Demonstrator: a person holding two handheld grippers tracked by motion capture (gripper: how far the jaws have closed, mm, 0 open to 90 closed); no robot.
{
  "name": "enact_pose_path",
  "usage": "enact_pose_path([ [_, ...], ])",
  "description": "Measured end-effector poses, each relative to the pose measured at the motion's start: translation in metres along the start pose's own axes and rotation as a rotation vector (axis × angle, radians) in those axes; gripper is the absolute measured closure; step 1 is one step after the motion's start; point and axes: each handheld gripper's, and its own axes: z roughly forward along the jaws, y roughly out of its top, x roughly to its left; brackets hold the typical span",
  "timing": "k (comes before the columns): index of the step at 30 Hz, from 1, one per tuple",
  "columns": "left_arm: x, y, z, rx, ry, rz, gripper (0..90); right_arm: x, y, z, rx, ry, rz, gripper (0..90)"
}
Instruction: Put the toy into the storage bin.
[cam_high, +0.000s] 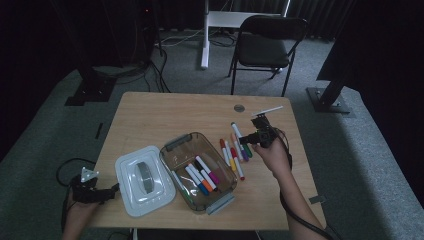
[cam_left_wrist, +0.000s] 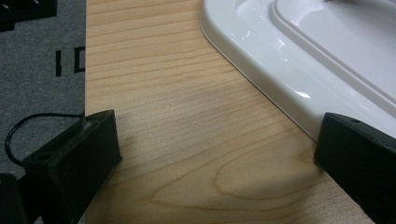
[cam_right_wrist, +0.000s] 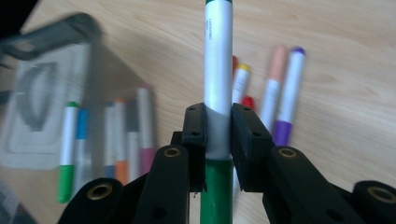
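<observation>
My right gripper (cam_high: 253, 138) (cam_right_wrist: 217, 128) is shut on a white marker with a green cap (cam_right_wrist: 217, 70), held above the table to the right of the container. Below it, a row of several markers (cam_high: 235, 152) (cam_right_wrist: 280, 93) lies on the wood. The clear container (cam_high: 172, 145) sits mid-table with several markers (cam_high: 202, 175) inside. Its white lid (cam_high: 144, 180) (cam_left_wrist: 280, 70) lies flat to its left. My left gripper (cam_high: 112, 190) (cam_left_wrist: 215, 154) rests low at the table's front left edge, open, with bare wood between its jaws and the lid's rim by one jaw.
The wooden table (cam_high: 150, 115) has a round grommet (cam_high: 239, 108) near its far edge. A black folding chair (cam_high: 265, 45) stands beyond the table. Grey carpet (cam_left_wrist: 42, 70) lies past the left edge.
</observation>
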Motion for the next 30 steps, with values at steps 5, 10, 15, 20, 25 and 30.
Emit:
enact_pose_path([
  [5, 0.000, 0.000, 0.000, 0.000, 0.001, 0.001, 0.6, 0.030, 0.010, -0.009, -0.016, 0.038, -0.054, 76.6],
  [10, 0.000, 0.000, 0.000, -0.001, 0.000, 0.000, 0.6, 0.060, 0.018, -0.014, -0.033, 0.052, -0.109, 76.6],
  [15, 0.000, 0.000, 0.000, -0.001, 0.001, 0.000, 0.6, 0.087, 0.026, -0.014, -0.038, 0.089, -0.150, 76.7],
  [20, 0.000, 0.000, 0.000, -0.001, 0.000, 0.000, 0.6, 0.109, 0.026, -0.009, -0.030, 0.116, -0.185, 76.7],
  [25, 0.000, 0.000, 0.000, -0.001, 0.000, 0.000, 0.6, 0.122, 0.023, 0.000, -0.002, 0.139, -0.210, 76.7],
  [30, 0.000, 0.000, 0.000, -0.001, 0.001, 0.000, 0.6, 0.133, 0.016, 0.018, 0.034, 0.180, -0.219, 76.6],
])
